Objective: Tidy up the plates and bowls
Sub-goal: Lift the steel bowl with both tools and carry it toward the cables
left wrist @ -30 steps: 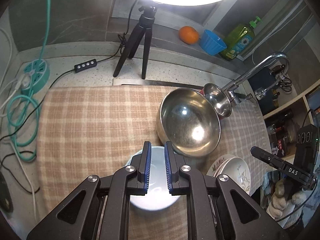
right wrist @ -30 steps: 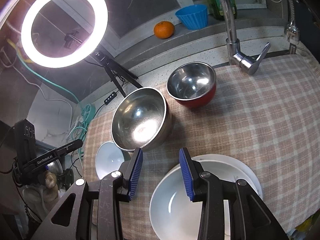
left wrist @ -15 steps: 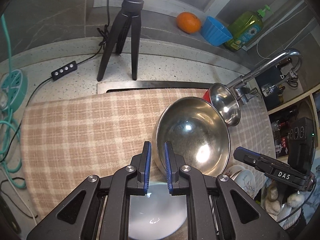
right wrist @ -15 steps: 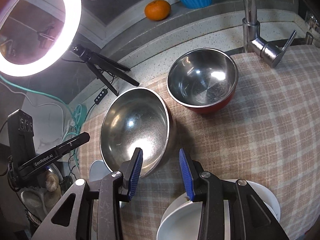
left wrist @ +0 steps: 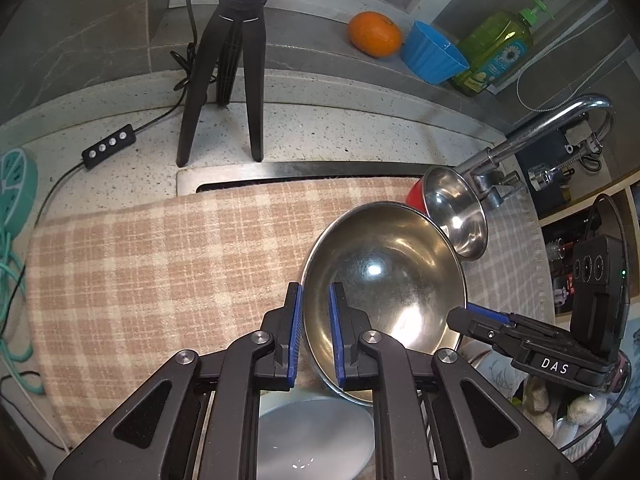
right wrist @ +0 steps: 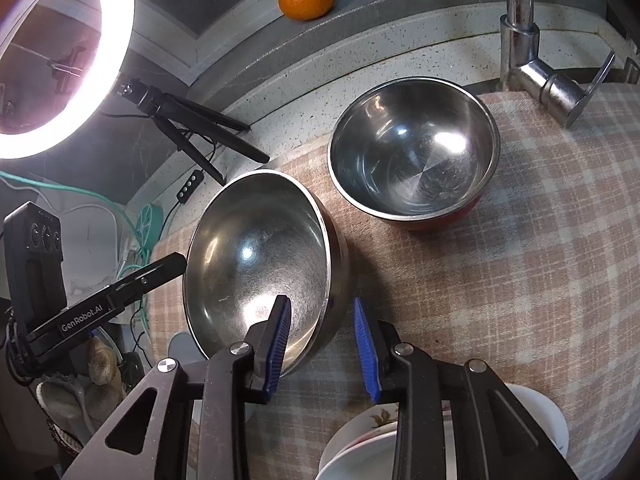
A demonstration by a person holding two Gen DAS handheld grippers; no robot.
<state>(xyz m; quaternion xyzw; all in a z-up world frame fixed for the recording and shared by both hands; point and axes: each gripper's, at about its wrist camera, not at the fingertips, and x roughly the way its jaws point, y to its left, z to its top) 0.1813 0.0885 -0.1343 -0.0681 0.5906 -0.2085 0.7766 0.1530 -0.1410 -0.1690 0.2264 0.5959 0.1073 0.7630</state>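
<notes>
- Left wrist view: the left gripper (left wrist: pixel 315 334) sits at bottom centre, its blue-padded fingers (left wrist: pixel 294 332) drawn narrow, straddling the near rim of the large stainless steel bowl (left wrist: pixel 384 280); whether the pads press the rim cannot be told.
- Beneath the gripper, at the bottom edge, lies a white ceramic bowl (left wrist: pixel 316 436).
- Right wrist view: the right gripper (right wrist: pixel 322 346) at lower centre has just been closing, its fingers (right wrist: pixel 280 340) moderately apart; the left one is inside the large bowl, the other outside its wall, with a gap.
- At upper right, a smaller steel bowl with a red outside (right wrist: pixel 414 152) stands on the beige checked cloth (right wrist: pixel 520 260) covering the table.
- White plates (right wrist: pixel 536 416) lie at the bottom right.
</notes>
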